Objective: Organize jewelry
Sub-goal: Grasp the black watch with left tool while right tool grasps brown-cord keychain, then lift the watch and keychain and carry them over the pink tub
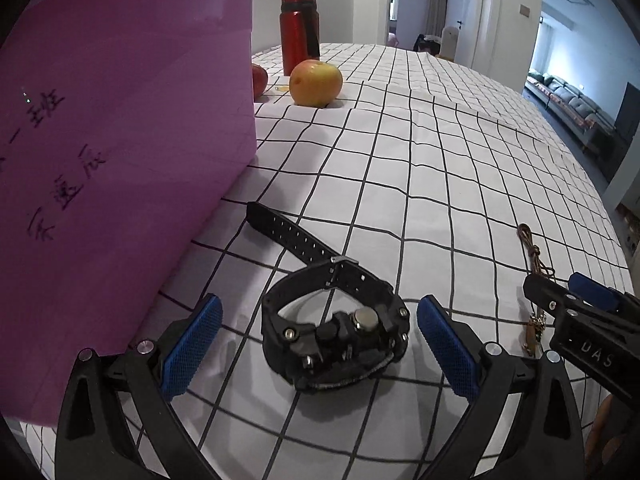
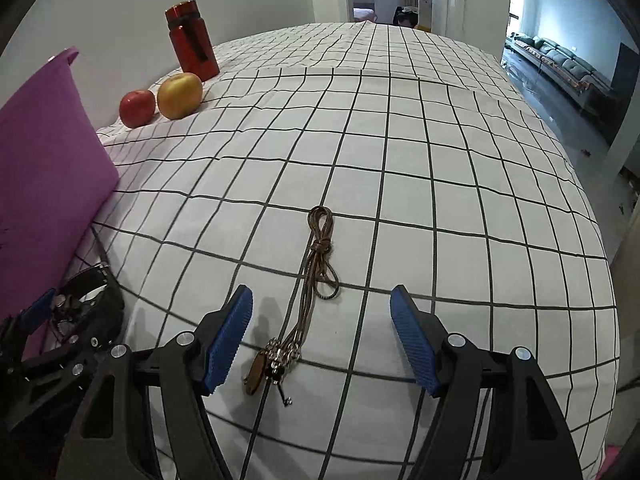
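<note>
A black wristwatch point(image 1: 336, 332) with a long strap lies on the checked tablecloth, between the open blue pads of my left gripper point(image 1: 320, 344), which do not touch it. A brown cord necklace point(image 2: 316, 272) with a metal pendant lies on the cloth between the open pads of my right gripper point(image 2: 322, 336), untouched. The necklace also shows at the right of the left wrist view point(image 1: 534, 280), beside my right gripper point(image 1: 576, 300). The watch shows at the lower left of the right wrist view point(image 2: 86, 304). A purple bin point(image 1: 112, 168) stands just left of the watch.
A red flask point(image 1: 300, 30), a yellow apple point(image 1: 316, 82) and a red apple point(image 2: 137, 108) stand at the far left of the table point(image 2: 440, 184). An open doorway and a room with a sofa lie beyond the table's far and right edges.
</note>
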### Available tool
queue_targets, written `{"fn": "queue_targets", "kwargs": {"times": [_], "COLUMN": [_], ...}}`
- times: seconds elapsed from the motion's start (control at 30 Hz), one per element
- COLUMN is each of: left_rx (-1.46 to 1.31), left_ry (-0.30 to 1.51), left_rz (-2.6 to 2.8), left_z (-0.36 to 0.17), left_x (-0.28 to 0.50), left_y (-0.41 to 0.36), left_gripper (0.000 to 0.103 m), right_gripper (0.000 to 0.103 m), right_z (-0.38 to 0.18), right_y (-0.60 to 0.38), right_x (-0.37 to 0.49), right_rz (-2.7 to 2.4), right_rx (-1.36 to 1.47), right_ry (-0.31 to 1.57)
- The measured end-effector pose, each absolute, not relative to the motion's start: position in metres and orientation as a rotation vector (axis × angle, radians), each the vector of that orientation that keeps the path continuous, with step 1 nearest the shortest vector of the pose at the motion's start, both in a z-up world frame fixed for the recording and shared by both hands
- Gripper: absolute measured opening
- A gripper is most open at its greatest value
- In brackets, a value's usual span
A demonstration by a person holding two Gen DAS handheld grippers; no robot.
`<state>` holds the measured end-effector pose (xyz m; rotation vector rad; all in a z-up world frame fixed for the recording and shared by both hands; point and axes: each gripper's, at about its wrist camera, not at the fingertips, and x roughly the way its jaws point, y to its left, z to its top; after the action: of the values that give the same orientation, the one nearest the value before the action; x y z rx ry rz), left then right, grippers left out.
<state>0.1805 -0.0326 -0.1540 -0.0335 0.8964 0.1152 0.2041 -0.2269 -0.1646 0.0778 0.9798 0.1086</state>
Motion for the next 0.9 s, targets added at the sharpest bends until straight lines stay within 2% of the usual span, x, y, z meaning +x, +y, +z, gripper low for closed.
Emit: {"fn": "queue_targets", "kwargs": {"times": [0.3,0.43,0.53,0.63,0.7,0.73,0.77,0.9], "left_rx": [-0.022,-0.004,-0.003,-0.028,-0.036,-0.036,-0.039,-0.041], "left_ry": [0.914,0.941,0.951,0.951,0.941,0.938,0.935,0.940], "left_rz": [0.106,0.106,0.103,0.087,0.085,0.086,0.086,0.089], "left_z": [-0.162,-0.169,-0.171,-0.171,-0.169,-0.169,-0.168,-0.168], "left_x": [0.193,0.196,0.197,0.197,0.195,0.194,0.193,0.190], "left_y": [-0.035,-0.038,-0.039,-0.037,-0.037,-0.037,-0.037,-0.038], "left_gripper": [0.096,0.096,0.096,0.088,0.075,0.072,0.068,0.067], "right_gripper": [0.067,0.063,0.052,0.039,0.022,0.009,0.006,0.005], "right_z": [-0.172,-0.172,-0.172,-0.171,-0.171,-0.171,-0.171,-0.169], "right_y": [-0.217,-0.215,-0.211,-0.206,-0.202,-0.200,-0.198,-0.204], "right_x": [0.215,0.216,0.218,0.218,0.217,0.218,0.217,0.214], "right_rz": [0.080,0.092,0.116,0.137,0.143,0.141,0.137,0.155], "right_rx": [-0.012,-0.027,-0.046,-0.060,-0.071,-0.080,-0.092,-0.052], "right_ry": [0.963,0.947,0.935,0.925,0.920,0.919,0.919,0.932]}}
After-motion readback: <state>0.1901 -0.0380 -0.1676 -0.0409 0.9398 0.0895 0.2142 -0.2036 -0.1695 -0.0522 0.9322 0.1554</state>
